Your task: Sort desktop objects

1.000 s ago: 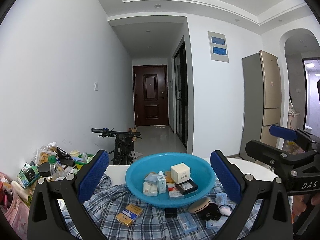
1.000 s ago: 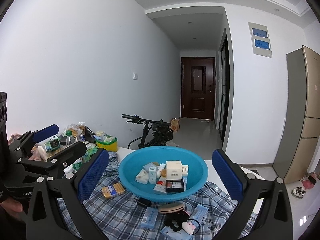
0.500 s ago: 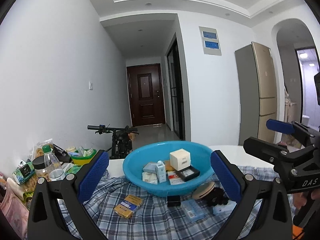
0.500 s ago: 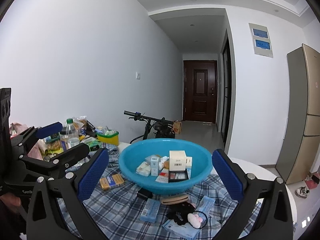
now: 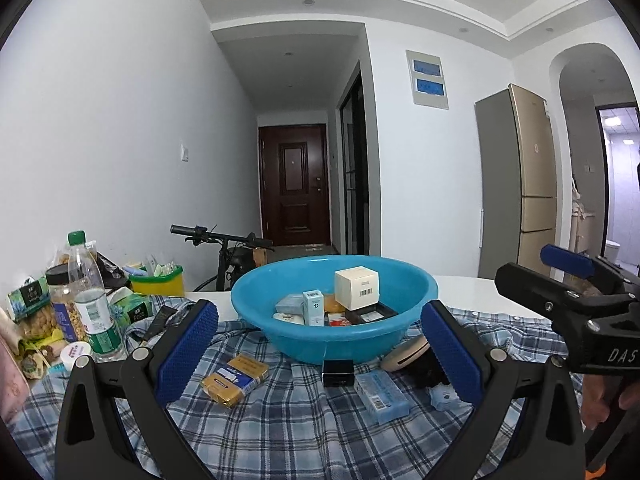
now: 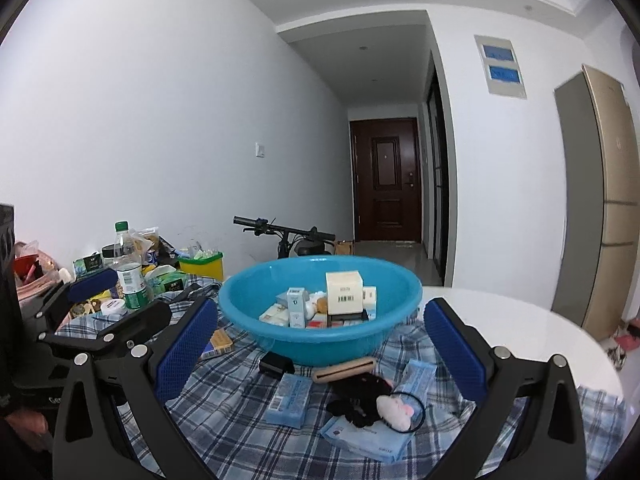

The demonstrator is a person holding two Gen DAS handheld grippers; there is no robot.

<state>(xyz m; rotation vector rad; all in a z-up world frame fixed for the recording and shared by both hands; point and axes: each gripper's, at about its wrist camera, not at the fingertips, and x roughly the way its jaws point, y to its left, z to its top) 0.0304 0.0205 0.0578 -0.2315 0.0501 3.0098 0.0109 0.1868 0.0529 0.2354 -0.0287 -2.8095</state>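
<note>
Left wrist view shows the blue basin point(image 5: 334, 332) at 12 o'clock already holding several small boxes; a yellow pack point(image 5: 235, 378), black box point(image 5: 338, 372) and blue packet point(image 5: 382, 398) wait on the worktop point(image 5: 460, 290). I judge sorting partway. My left hand-held gripper point(image 5: 318, 352) and right hand-held gripper point(image 6: 320, 354) hover level, both spread, empty

Soft, even daylight fills the white room, with small ceiling spotlights point(image 5: 308, 1) glowing faintly. Both views stay sharp, though fisheye bending curves the walls and black vignetting rims each corner.
</note>
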